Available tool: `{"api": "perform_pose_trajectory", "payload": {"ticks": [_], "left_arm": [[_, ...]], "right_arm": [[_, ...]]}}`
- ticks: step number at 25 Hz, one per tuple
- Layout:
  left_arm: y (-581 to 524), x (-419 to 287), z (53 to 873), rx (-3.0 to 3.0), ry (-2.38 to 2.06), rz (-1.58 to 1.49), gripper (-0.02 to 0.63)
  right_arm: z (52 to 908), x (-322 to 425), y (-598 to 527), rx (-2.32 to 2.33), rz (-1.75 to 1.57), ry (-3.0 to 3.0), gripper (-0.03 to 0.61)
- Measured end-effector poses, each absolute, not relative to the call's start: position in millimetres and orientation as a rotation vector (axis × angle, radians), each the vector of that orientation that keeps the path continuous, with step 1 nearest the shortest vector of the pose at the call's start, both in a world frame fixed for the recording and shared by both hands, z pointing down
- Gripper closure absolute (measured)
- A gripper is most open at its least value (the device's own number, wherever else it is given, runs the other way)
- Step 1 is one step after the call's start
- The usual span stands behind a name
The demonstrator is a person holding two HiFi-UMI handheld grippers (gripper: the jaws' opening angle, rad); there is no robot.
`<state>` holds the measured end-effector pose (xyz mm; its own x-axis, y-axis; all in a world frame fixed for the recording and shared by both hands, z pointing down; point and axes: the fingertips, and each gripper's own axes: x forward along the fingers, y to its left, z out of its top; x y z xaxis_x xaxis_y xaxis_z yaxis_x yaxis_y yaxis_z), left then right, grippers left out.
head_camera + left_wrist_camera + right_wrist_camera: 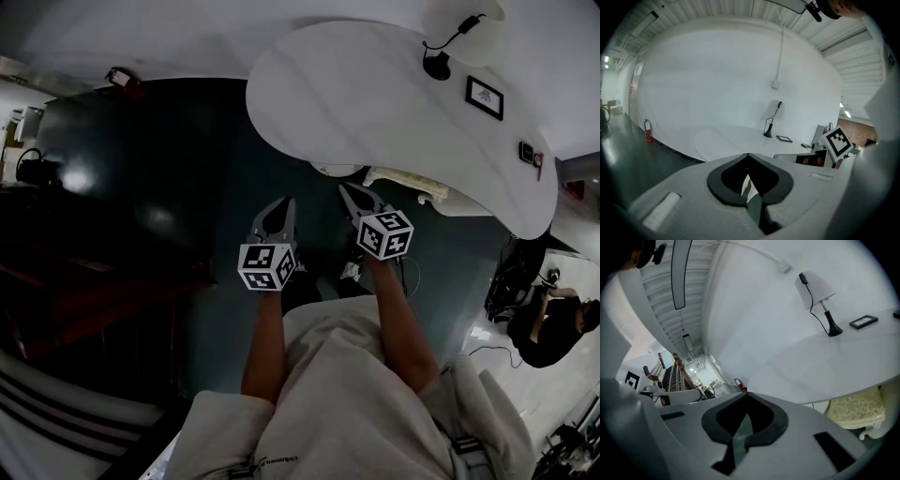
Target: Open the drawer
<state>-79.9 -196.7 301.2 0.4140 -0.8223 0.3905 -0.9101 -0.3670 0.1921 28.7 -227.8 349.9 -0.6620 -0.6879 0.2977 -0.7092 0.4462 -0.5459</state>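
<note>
No drawer shows clearly in any view. A white curved table [375, 103] stands ahead of me, with a lamp [450, 37] and a small picture frame [484, 97] on it. My left gripper [281, 208] is held in the air short of the table's near edge, jaws together with nothing between them. Beside it, my right gripper [352, 192] points at the same edge, its jaws also closed and empty. The left gripper view looks over the shut jaws [748, 154] to the tabletop [731, 138]. The right gripper view looks past its shut jaws [746, 393] along the table's rim [825, 376].
A cream upholstered seat [855, 411] sits under the table, also in the head view [405, 181]. Dark furniture [75, 281] stands at the left. A red fire extinguisher [648, 131] is by the wall. A person [553, 323] sits on the floor at the right.
</note>
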Motion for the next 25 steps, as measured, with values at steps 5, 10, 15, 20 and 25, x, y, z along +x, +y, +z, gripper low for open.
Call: {"api": "perform_pose_trajectory", "payload": {"ticks": [5, 10, 15, 20, 25], "left_arm": [[-214.7, -88.0, 297.1, 2.387, -1.383, 0.390, 0.604], [-227.9, -113.8, 300.0, 2.399, -1.341, 0.407, 0.603], [-234.4, -137.9, 307.1, 2.424, -1.268, 0.396, 0.603], [-251.2, -151.7, 305.9, 2.484, -1.282, 0.377, 0.603], [-254.9, -160.8, 312.0, 2.479, -1.361, 0.348, 0.603]], "right_arm": [[342.8, 27.1, -237.8, 1.420, 0.908, -2.561, 0.565], [337.7, 32.3, -235.0, 1.707, 0.758, -2.346, 0.565], [329.0, 20.8, -227.6, 1.906, 0.639, -2.212, 0.565], [316.4, 6.4, -223.9, 1.999, 0.558, -2.200, 0.565], [330.7, -5.0, -225.7, 1.957, 0.487, -2.191, 0.565]]}}
